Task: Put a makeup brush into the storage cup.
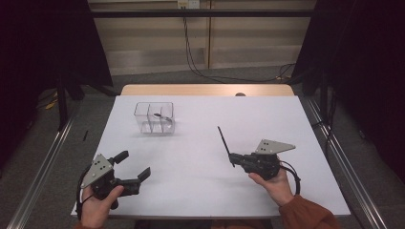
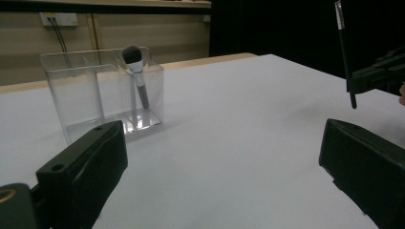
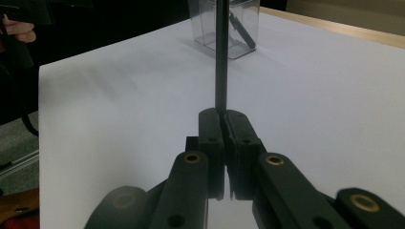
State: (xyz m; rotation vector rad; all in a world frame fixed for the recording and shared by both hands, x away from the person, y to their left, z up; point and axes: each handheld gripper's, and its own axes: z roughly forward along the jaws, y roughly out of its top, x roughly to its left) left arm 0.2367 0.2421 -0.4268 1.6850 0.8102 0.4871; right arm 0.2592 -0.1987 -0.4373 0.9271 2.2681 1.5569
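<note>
One black-handled makeup brush with a dark bristle head is standing tilted inside a clear plastic divided organiser box sitting on the white table. Nearer the person, the right gripper is clamping its jaws together on the lower end of a thin black stick-like brush handle, which is pointing up from the jaw tips toward the box. The left gripper is holding its jaws wide apart, gripping nothing, well apart from the box.

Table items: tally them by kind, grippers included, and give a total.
Clear acrylic organizer: 1
Makeup brush standing in the organizer: 1
Thin black stick, possibly a slim brush or pencil, clamped in the right gripper: 1
Handheld grippers, counting the left gripper with its fingers apart: 2
Total: 5
</note>
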